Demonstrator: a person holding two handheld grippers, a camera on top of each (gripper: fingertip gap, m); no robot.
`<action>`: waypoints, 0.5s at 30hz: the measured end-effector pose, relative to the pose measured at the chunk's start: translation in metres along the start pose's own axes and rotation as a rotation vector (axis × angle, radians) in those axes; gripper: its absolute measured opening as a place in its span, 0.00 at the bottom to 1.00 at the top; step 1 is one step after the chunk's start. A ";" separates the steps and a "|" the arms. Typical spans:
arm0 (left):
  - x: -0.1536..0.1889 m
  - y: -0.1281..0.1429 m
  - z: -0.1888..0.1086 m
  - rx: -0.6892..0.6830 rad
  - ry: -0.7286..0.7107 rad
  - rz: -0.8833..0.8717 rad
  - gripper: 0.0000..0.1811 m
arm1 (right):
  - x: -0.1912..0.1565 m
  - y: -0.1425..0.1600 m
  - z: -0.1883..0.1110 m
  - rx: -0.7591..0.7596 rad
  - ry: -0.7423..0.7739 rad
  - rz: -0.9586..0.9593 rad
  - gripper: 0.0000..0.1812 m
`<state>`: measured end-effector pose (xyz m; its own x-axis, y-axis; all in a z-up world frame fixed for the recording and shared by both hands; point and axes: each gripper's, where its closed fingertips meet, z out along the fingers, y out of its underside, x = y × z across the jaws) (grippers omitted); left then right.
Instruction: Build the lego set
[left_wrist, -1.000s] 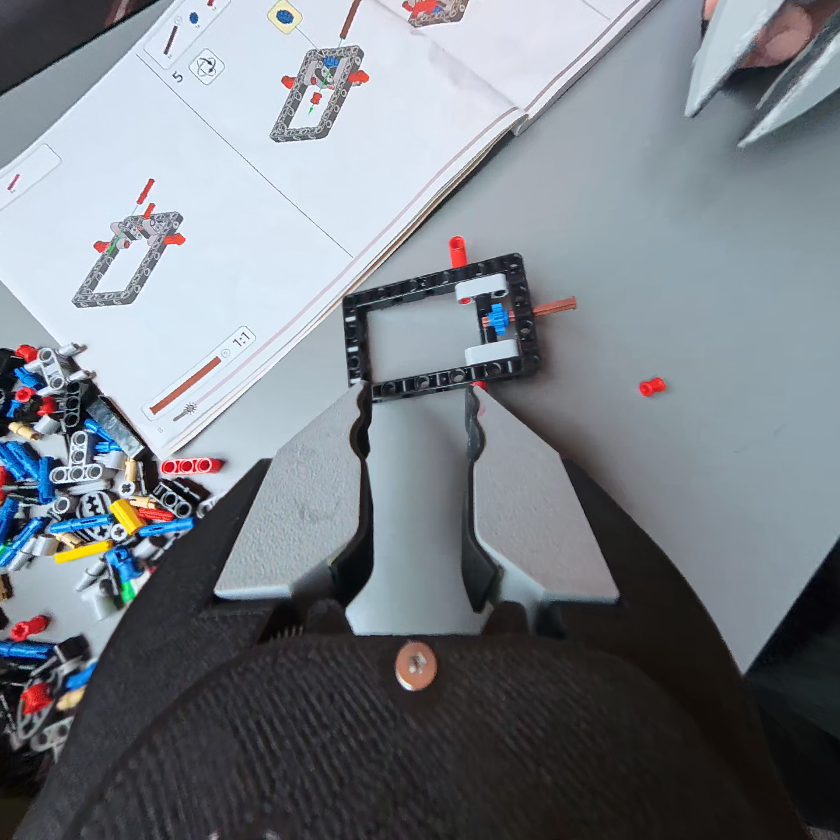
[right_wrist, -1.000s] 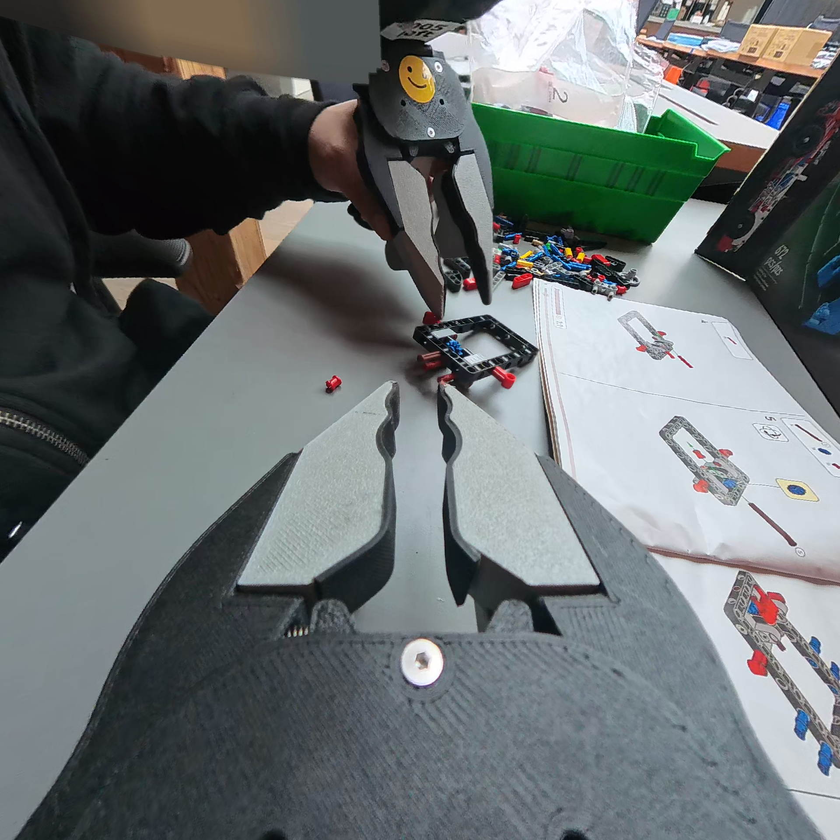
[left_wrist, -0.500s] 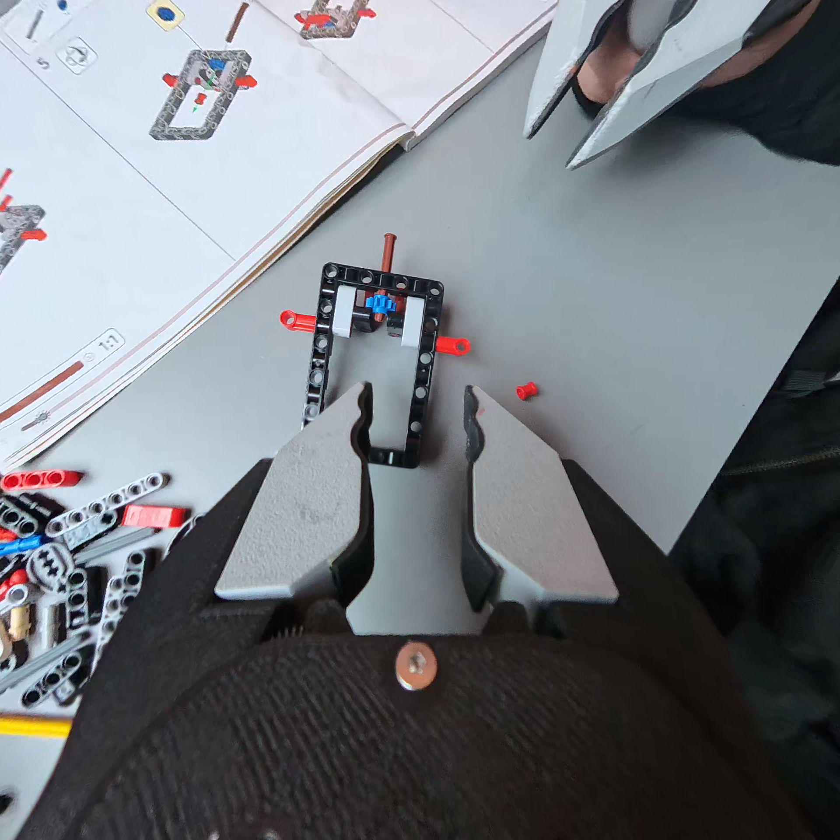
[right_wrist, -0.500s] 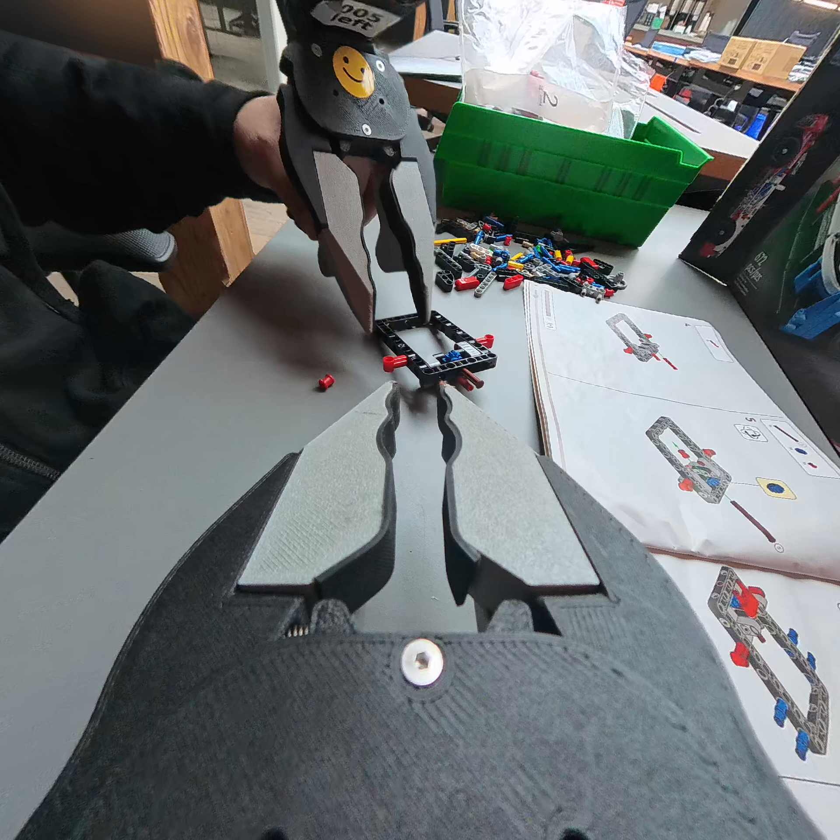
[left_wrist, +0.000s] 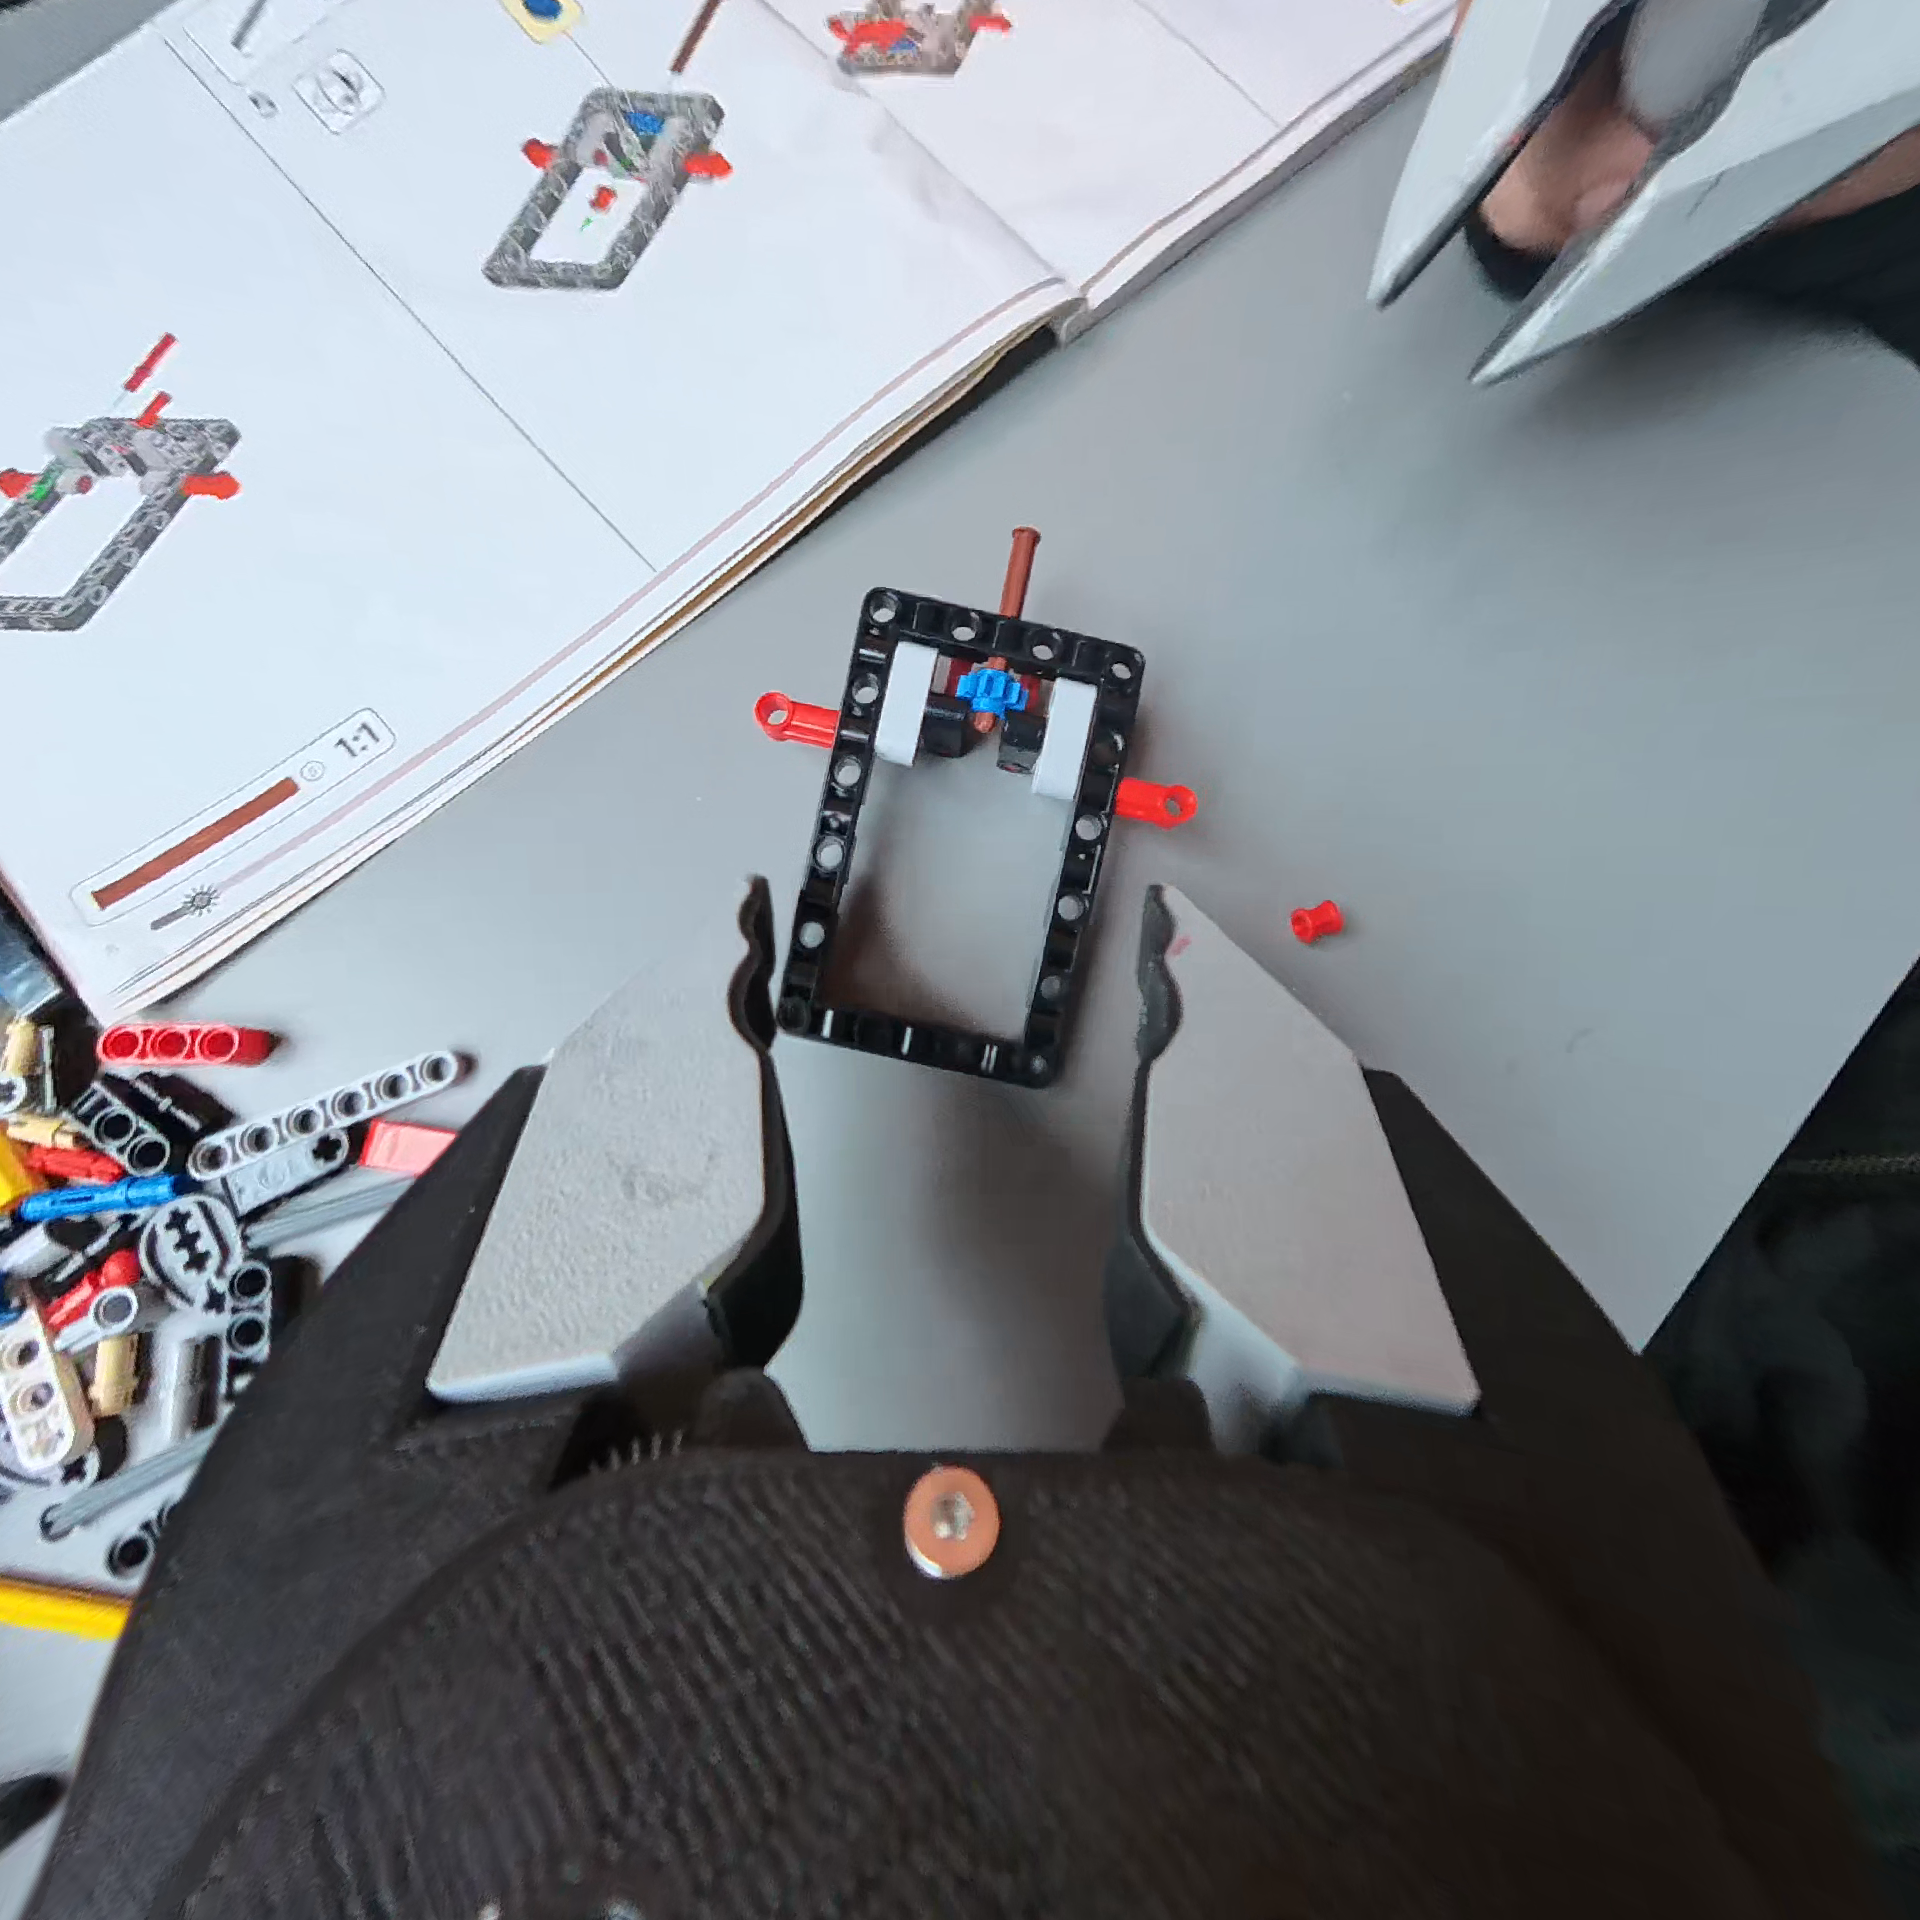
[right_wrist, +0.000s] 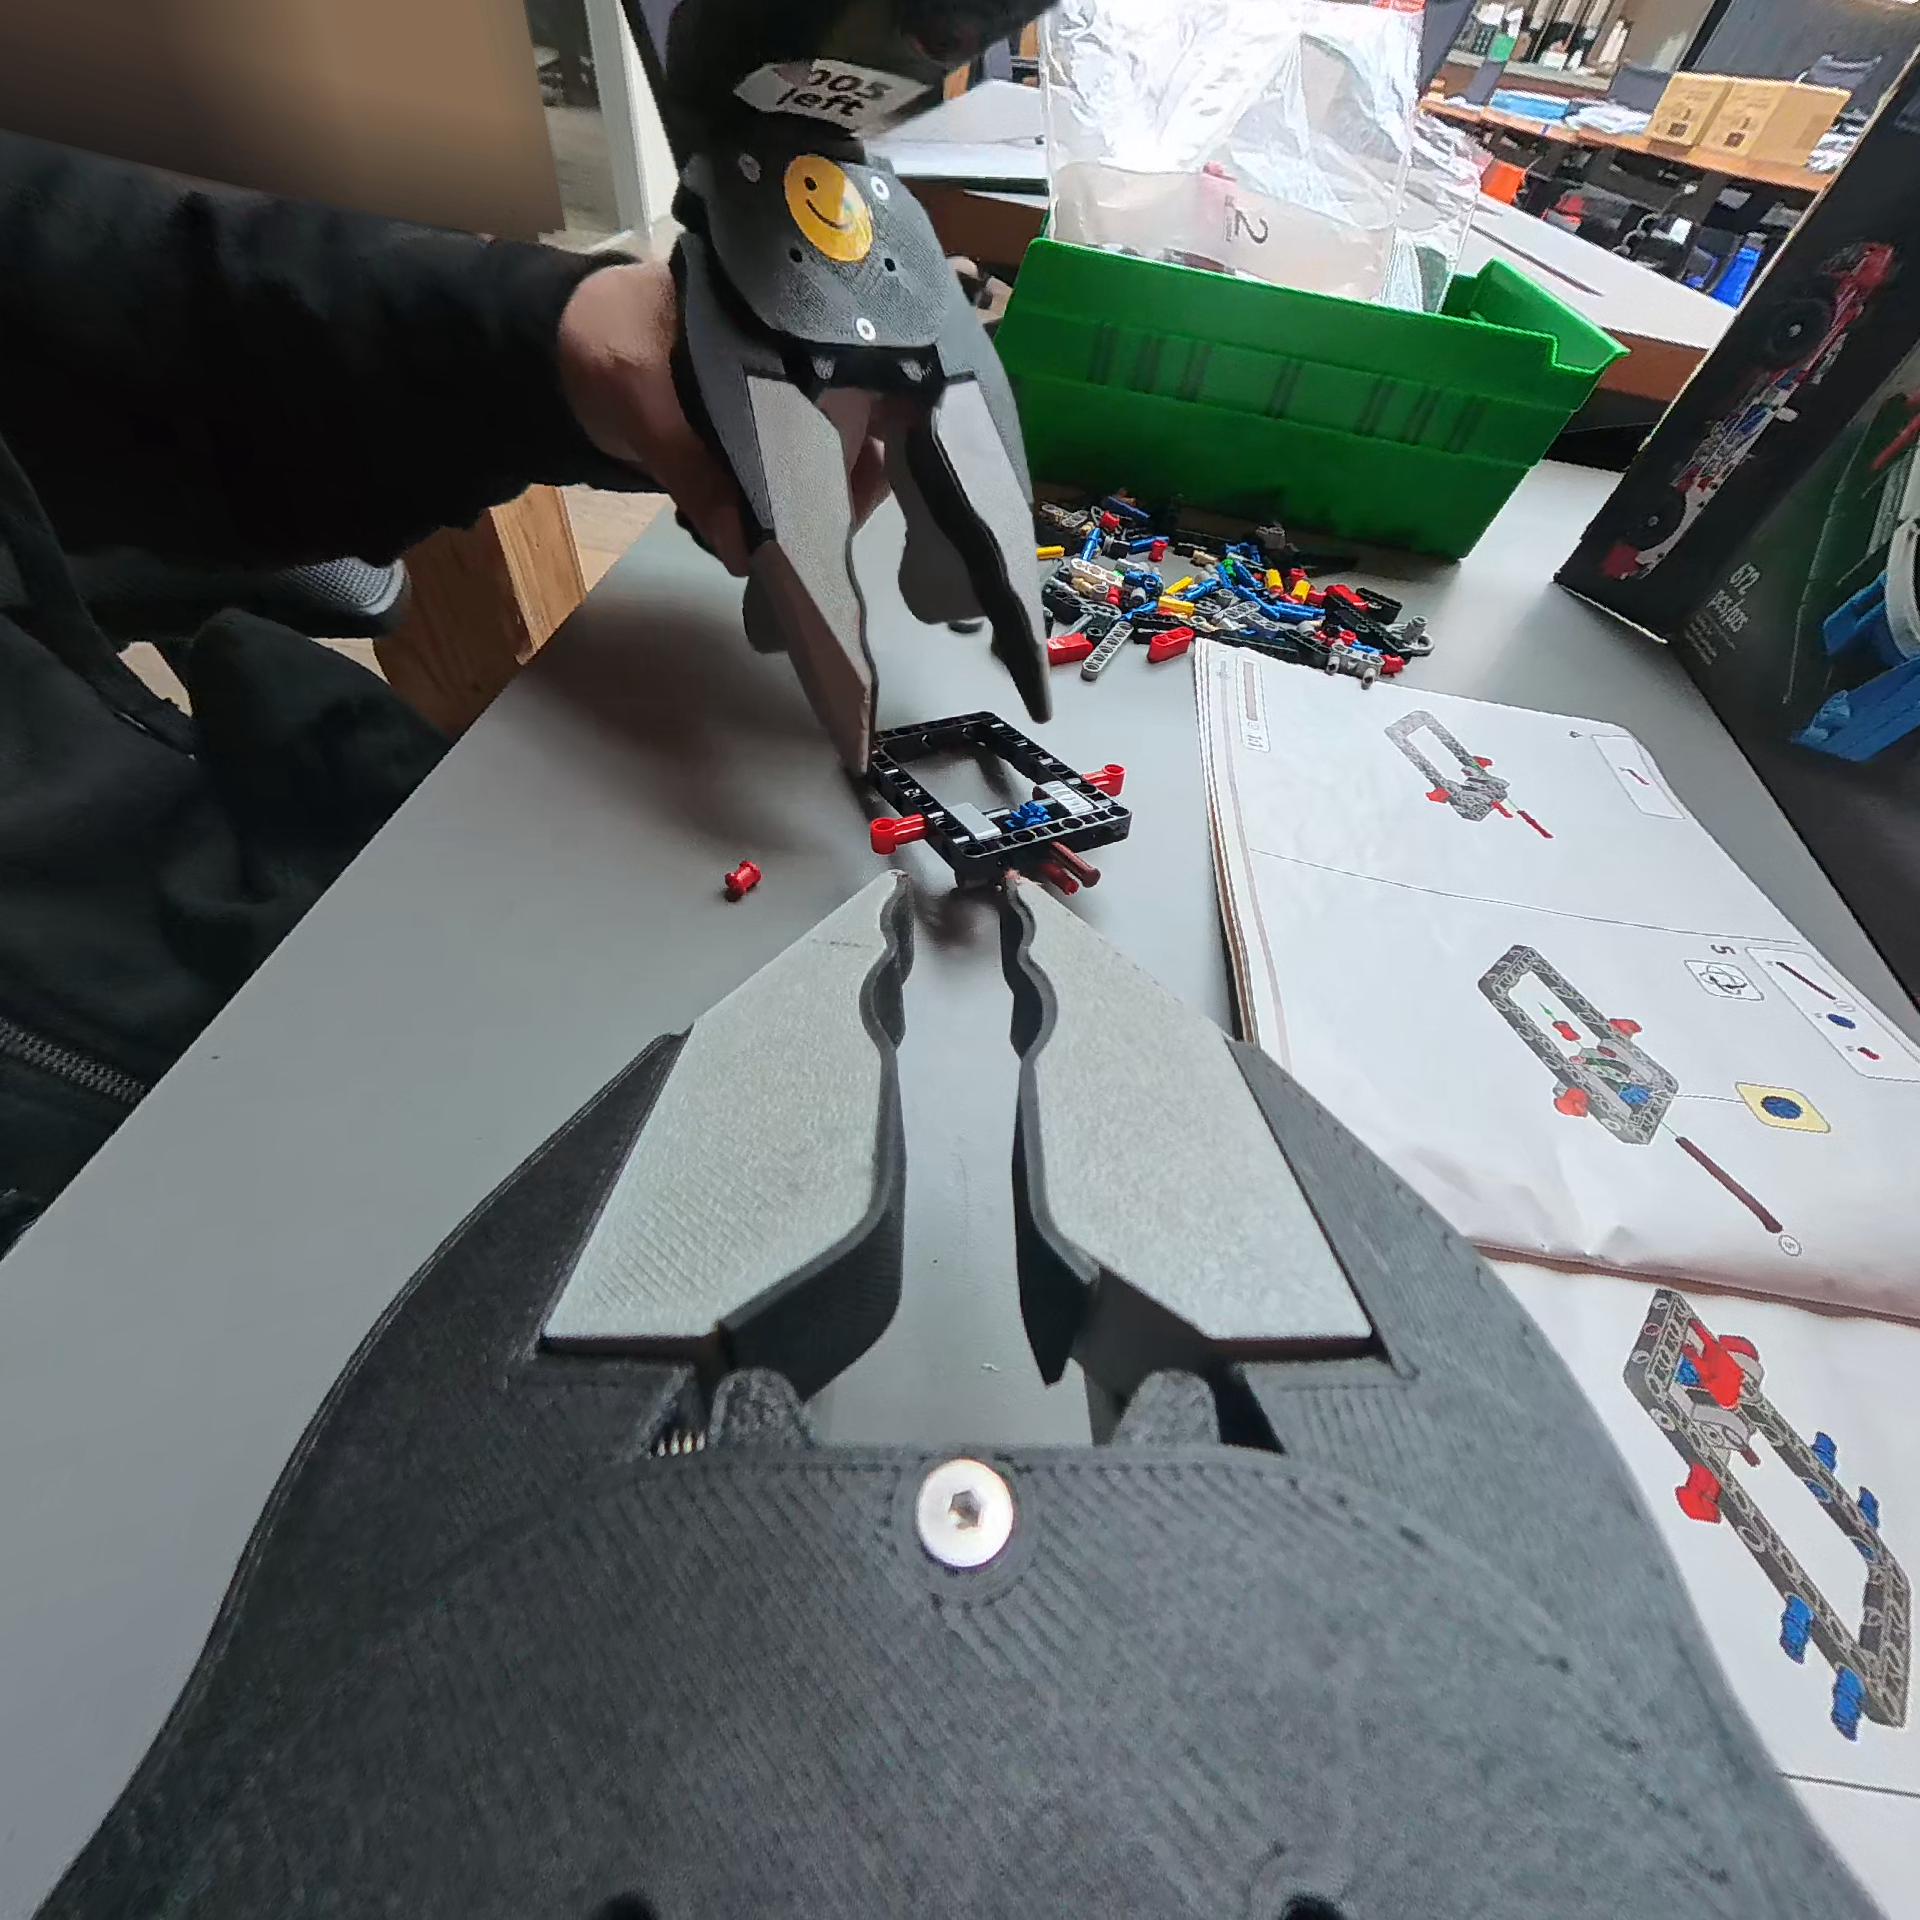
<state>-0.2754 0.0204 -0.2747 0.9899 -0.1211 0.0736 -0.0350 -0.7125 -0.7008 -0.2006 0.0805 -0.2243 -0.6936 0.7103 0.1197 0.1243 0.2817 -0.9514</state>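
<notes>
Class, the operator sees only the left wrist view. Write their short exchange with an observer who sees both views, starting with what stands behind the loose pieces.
Operator: What stands behind the loose pieces?
Observer: A green bin, with a clear plastic bag in it.
Operator: Where does the right gripper point?
Observer: Low over the table, at the brown rod sticking out of the black frame. It holds nothing.
</notes>
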 end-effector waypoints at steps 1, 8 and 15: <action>-0.002 0.003 0.004 -0.025 -0.003 0.010 0.40 | 0.000 0.000 0.000 -0.002 0.000 -0.001 0.07; -0.004 0.007 0.016 -0.099 0.026 0.095 0.34 | -0.001 0.000 0.000 -0.004 0.000 -0.005 0.07; -0.010 -0.003 0.009 0.031 0.119 -0.153 0.33 | 0.000 0.000 0.000 0.000 -0.001 0.004 0.07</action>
<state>-0.2841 0.0303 -0.2799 0.9602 -0.0951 0.2625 0.1203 -0.7076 -0.6963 -0.2007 0.0806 -0.2243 -0.6942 0.7104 0.1157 0.1268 0.2789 -0.9519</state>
